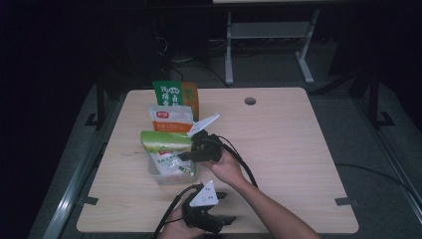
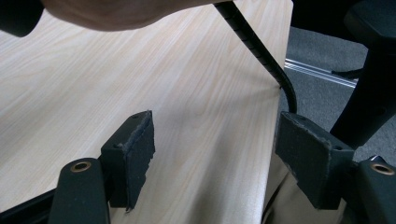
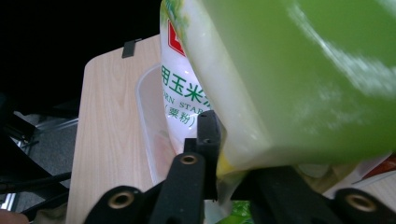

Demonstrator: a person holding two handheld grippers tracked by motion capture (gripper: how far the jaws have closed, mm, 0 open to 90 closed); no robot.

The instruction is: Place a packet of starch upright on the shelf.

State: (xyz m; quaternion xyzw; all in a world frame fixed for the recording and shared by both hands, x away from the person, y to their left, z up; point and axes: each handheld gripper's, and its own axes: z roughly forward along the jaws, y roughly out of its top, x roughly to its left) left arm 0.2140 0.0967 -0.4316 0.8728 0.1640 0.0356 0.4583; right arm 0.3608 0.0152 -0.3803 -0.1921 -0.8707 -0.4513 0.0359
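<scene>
- Table (image 1: 278, 149) carries the whole job: most of its wooden top is bare, and all the goods sit on the side where the right gripper (image 1: 191, 149) is working, with open wood stretching away on that gripper's other side.
- Clear plastic bin (image 1: 171, 175) sits just below the right gripper's jaws; packets already stand in it, so the packing looks, as far as I can judge, well under way rather than just begun.
- Green-topped starch bag (image 1: 164, 142) is the item in hand. It lies across the top of the bin, directly ahead of the right gripper and above the bin's rim, not yet settled down among the others.
- White-and-red packet (image 1: 169, 118) and the green-and-orange packet (image 1: 175, 93) stand beyond the right gripper, past the starch bag; whether they rest inside the bin or behind it I cannot tell.
- Right gripper, seen along its own jaws, is nearly closed, pinching the lower edge of the starch bag (image 3: 299, 79) between its pads. Left to do: lower the bag in and let go.
- Left gripper (image 1: 211, 219) waits near the person's edge of the table, jaws spread wide with nothing but bare wood between them.
</scene>
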